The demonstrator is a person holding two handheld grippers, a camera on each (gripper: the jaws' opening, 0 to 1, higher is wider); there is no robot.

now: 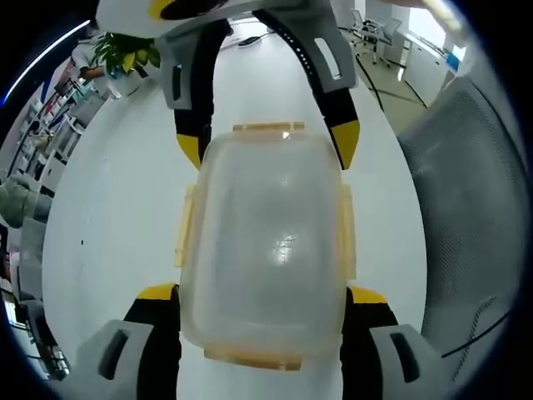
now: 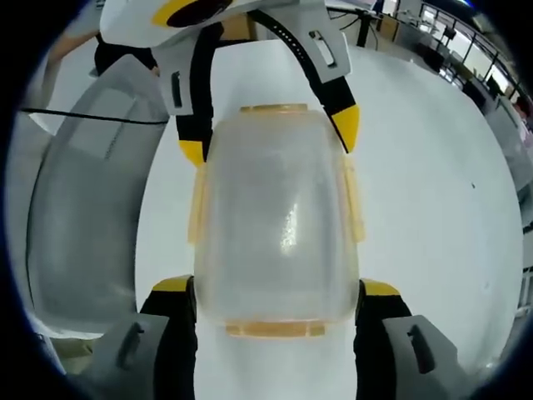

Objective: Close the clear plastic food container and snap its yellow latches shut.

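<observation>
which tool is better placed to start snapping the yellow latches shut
Roughly even, as far as the views show. The left tool and right tool straddle opposite ends of the container, each with an end latch right between its open jaws. Either could start.

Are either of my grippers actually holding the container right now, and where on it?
Both grippers straddle the clear container, one at each end. The left gripper and right gripper flank its long sides, beside the yellow latches. Contact cannot be told.

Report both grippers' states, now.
Left gripper: open, jaws straddling the clear container, one at each side.
Right gripper: open, jaws flanking the same container at its opposite end.
</observation>
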